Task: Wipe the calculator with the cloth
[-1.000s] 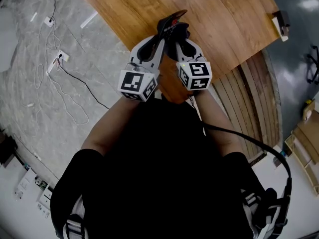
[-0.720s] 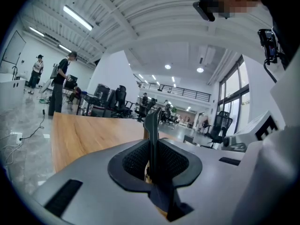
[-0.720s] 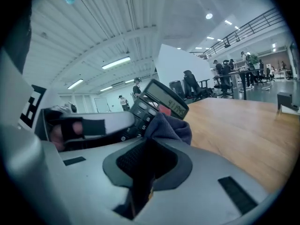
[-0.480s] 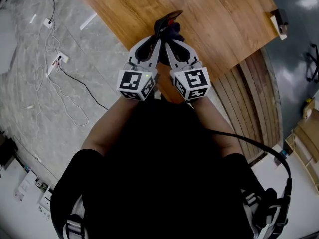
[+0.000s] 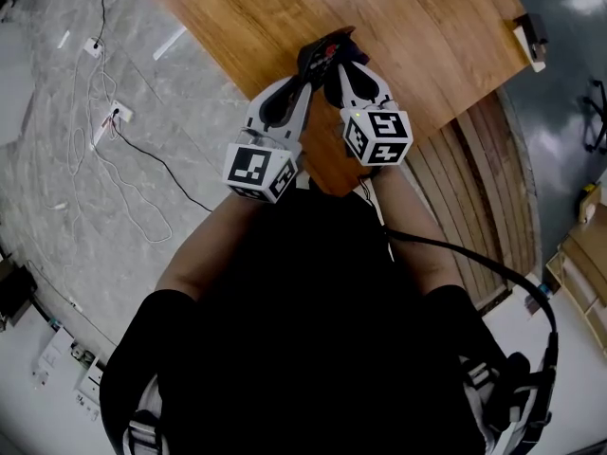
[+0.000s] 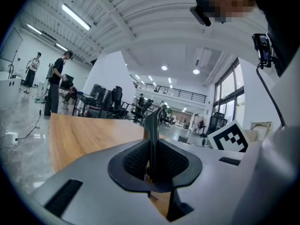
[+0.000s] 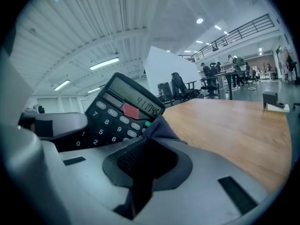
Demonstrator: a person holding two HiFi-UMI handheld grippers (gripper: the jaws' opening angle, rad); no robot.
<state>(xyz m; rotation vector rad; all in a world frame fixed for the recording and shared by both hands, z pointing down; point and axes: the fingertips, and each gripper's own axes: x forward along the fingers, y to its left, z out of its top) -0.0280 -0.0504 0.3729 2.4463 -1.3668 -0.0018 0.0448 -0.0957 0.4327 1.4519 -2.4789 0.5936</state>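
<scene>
Above the near part of the wooden table (image 5: 417,27), my left gripper (image 5: 305,76) is shut on the lower edge of a black calculator (image 5: 325,47). In the left gripper view the calculator (image 6: 152,135) stands edge-on between the pads. My right gripper (image 5: 340,72) is shut on a dark grey cloth (image 7: 160,128), whose tip lies against the calculator's key face (image 7: 123,114) beside the red key. The display shows digits. In the head view the cloth is mostly hidden by the jaws.
A small dark and white object (image 5: 533,42) sits at the table's far right corner. Cables and a socket strip (image 5: 114,112) lie on the floor to the left. Wooden slats (image 5: 474,178) run along the table's right side. People and office chairs stand far behind.
The right gripper drew back toward the person half a second ago, then went forward and to the right again with the cloth. The left gripper and calculator stayed put.
</scene>
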